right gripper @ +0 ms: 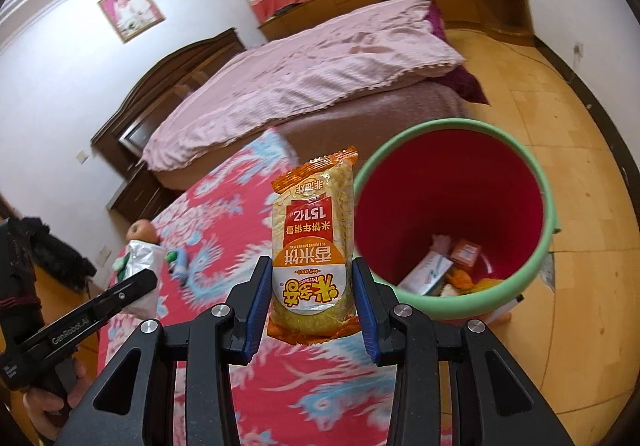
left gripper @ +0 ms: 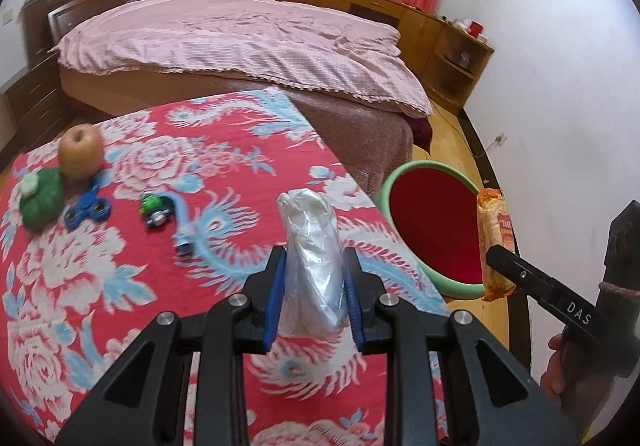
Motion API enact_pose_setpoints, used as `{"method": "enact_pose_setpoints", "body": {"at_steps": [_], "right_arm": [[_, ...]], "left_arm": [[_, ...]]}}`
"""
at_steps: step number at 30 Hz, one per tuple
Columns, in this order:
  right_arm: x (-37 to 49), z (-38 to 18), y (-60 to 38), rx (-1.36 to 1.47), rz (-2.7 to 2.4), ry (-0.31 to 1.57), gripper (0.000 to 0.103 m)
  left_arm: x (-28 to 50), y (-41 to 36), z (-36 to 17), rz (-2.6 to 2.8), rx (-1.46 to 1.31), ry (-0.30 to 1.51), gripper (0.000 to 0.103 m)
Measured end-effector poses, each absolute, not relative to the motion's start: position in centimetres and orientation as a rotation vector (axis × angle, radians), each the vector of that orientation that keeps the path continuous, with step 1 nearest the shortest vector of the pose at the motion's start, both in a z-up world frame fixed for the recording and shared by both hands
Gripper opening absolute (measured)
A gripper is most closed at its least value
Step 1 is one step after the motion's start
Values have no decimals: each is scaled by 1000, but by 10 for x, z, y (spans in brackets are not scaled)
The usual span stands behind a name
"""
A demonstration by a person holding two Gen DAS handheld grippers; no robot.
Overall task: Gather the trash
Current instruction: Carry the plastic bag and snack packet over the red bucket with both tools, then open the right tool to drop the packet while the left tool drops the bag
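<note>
You have the left gripper (left gripper: pixel 314 294) clenched on a plastic bag (left gripper: pixel 310 246) and the right gripper (right gripper: pixel 312 310) on a snack packet (right gripper: pixel 312 242), near the bin (right gripper: pixel 548 213) that already contains trash.

Bin (right gripper: pixel 548 221) mouth gapes unobstructed (trash low inside) — table (right gripper: pixel 224 213) edge flanks it.

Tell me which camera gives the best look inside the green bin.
The right wrist view. It looks down into the green bin past its rim, showing the red inner wall and trash lying at the bottom. The left wrist view catches the bin at a shallower angle: only the rim and red wall show, not the bottom.
</note>
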State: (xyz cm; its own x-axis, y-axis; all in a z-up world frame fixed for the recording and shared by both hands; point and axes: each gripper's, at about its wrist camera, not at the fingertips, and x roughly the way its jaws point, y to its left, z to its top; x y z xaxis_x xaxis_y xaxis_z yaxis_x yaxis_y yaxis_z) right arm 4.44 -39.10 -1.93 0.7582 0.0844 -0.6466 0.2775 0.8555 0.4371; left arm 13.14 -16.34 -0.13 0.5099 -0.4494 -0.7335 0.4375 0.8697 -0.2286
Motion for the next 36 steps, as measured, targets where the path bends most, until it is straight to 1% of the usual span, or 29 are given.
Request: {"method": "enact_pose_setpoints", "body": {"at_steps": [11, 22, 36], "right_arm": [[47, -41, -441, 596, -220, 723, 41], [57, -57, -468, 601, -283, 734, 42], [47, -53, -489, 630, -287, 680, 42]], "left_arm": [[150, -223, -12, -612, 55, 918, 28], [163, -276, -29, -680, 111, 955, 28], [166, -313, -45, -721, 137, 994, 28]]}}
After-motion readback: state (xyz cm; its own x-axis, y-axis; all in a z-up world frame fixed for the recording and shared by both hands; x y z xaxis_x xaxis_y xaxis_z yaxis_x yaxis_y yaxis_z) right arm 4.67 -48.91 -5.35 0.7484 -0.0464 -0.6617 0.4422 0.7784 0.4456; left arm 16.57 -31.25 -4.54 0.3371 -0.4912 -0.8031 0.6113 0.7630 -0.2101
